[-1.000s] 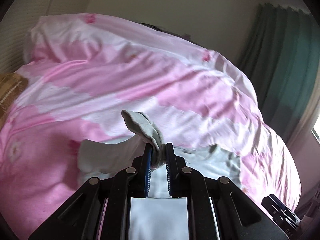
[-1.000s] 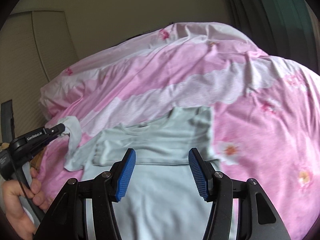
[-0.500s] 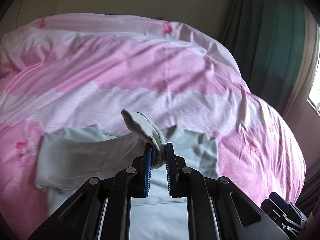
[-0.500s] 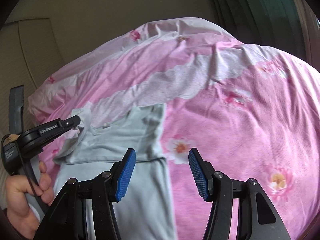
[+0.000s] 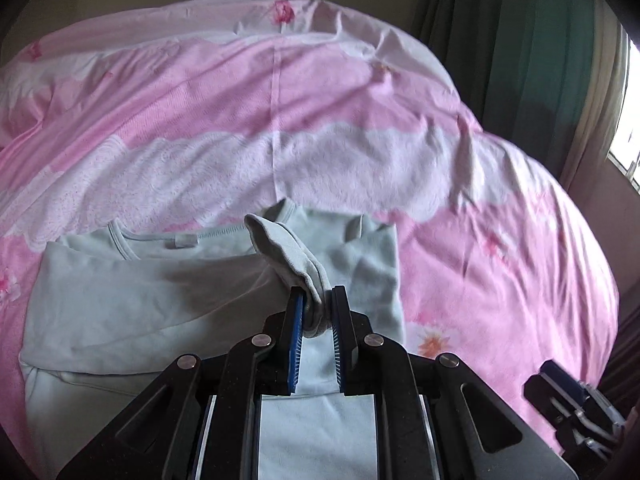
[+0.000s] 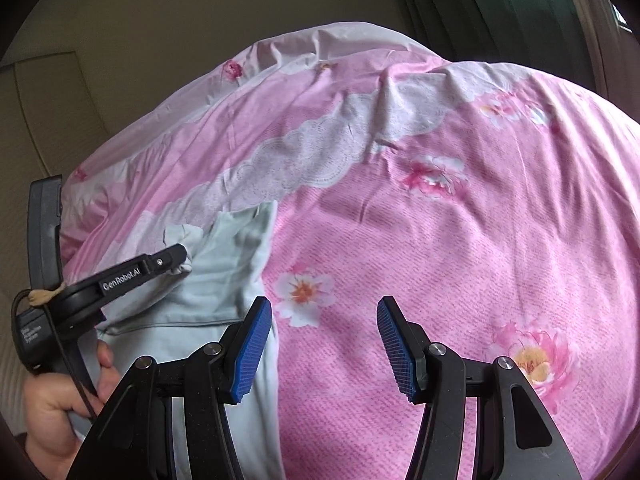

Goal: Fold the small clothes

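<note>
A small pale mint long-sleeved shirt (image 5: pixel 120 304) lies on the pink floral duvet (image 5: pixel 280 100), collar toward the far side. My left gripper (image 5: pixel 316 308) is shut on the cuff of the shirt's sleeve (image 5: pixel 288 252) and holds it above the shirt's body, with the sleeve drawn across the chest. The same gripper (image 6: pixel 176 260) shows at the left of the right wrist view, with the cuff in it. My right gripper (image 6: pixel 324 344) is open and empty, low over the duvet (image 6: pixel 440 240) just right of the shirt's edge (image 6: pixel 236 272).
The duvet covers the whole bed, rumpled toward the far side. Dark green curtains (image 5: pixel 520 60) and a window hang at the right. A beige wall (image 6: pixel 120 40) stands behind the bed. A hand (image 6: pixel 52 412) holds the left gripper's handle.
My left gripper has carried the sleeve cuff rightward across the shirt, so the sleeve now lies over the chest. My right gripper has moved right, off the shirt and over bare duvet.
</note>
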A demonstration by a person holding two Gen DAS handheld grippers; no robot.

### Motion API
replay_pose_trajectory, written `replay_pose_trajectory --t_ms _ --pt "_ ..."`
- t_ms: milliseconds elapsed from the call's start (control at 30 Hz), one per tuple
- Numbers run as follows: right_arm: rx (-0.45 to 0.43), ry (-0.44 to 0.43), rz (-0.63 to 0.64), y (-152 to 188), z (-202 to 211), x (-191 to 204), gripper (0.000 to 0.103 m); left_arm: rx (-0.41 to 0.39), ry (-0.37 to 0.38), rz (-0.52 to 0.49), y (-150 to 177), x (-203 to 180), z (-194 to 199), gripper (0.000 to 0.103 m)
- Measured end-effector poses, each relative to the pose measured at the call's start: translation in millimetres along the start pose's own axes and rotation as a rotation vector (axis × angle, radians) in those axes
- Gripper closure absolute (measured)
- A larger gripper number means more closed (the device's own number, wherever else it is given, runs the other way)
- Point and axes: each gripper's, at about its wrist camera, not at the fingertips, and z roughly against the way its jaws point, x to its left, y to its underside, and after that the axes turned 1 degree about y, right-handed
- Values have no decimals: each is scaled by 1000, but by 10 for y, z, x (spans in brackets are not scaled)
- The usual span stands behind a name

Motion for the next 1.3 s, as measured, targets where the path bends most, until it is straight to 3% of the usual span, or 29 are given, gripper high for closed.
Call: replay_pose_trajectory --t_ms 67,200,433,600,733,933,1167,1300 --pt "0 1 0 3 -12 -15 47 11 -8 -16 23 -33 -41 88" --pt "2 3 -1 10 -31 -33 47 17 1 -58 68 -173 -59 70" --pt "2 5 -12 -4 -25 -77 47 15 9 -53 67 -151 36 69" --pt "11 -16 30 -43 -96 54 47 -3 -34 -26 82 212 263 63" --pt "-16 -55 102 -142 -193 318 47 -29 -112 -5 106 631 454 58" --pt "17 -151 213 -284 -567 764 49 -22 -172 124 164 1348 518 54" --pt "104 -175 299 -437 -1083 951 67 -9 -167 140 197 1511 406 54" --pt "179 -148 294 -438 -1344 941 69 -1 -157 146 223 1556 348 54"
